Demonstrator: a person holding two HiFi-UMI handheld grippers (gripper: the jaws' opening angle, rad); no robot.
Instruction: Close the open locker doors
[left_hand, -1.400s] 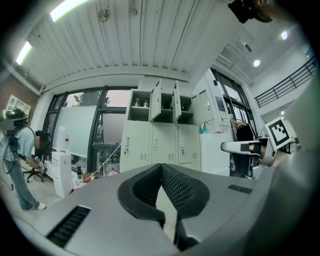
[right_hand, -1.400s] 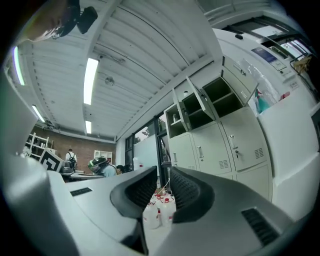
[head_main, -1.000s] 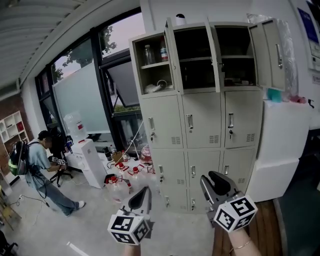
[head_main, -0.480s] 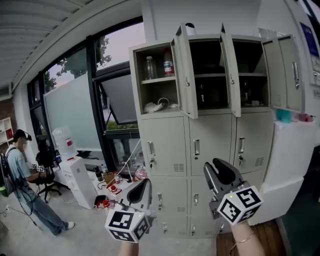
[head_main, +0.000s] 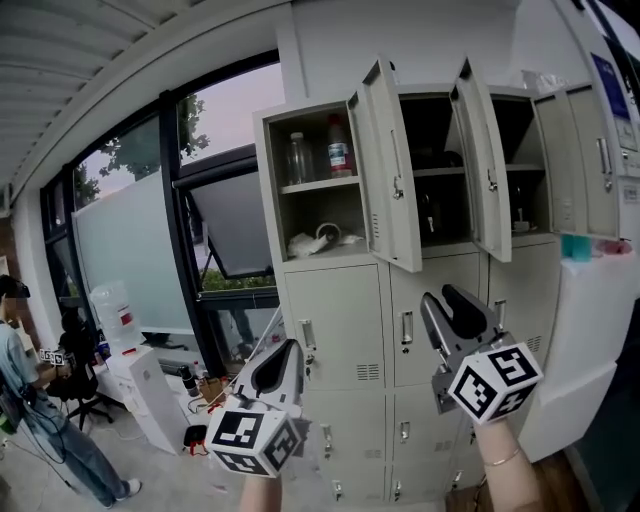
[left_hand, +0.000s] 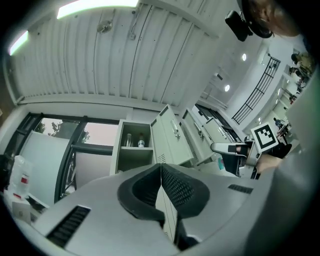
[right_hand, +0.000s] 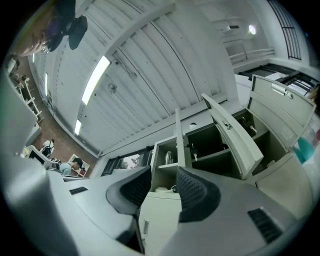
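Before lockers (head_main: 340, 320), top doors (head_main: 388, 170) ajar, bottles (head_main: 340, 158) inside — left tongs (head_main: 282, 356) closed, right tongs (head_main: 455, 306) just opening, empty.

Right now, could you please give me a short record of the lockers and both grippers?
Top left door: open, bottles on the shelf inside
Top middle door: open
Top right door: open
Lower doors: shut
Left gripper: jaws together, empty
Right gripper: jaws apart, just been opening, nothing between them
Contact: neither gripper touches a door
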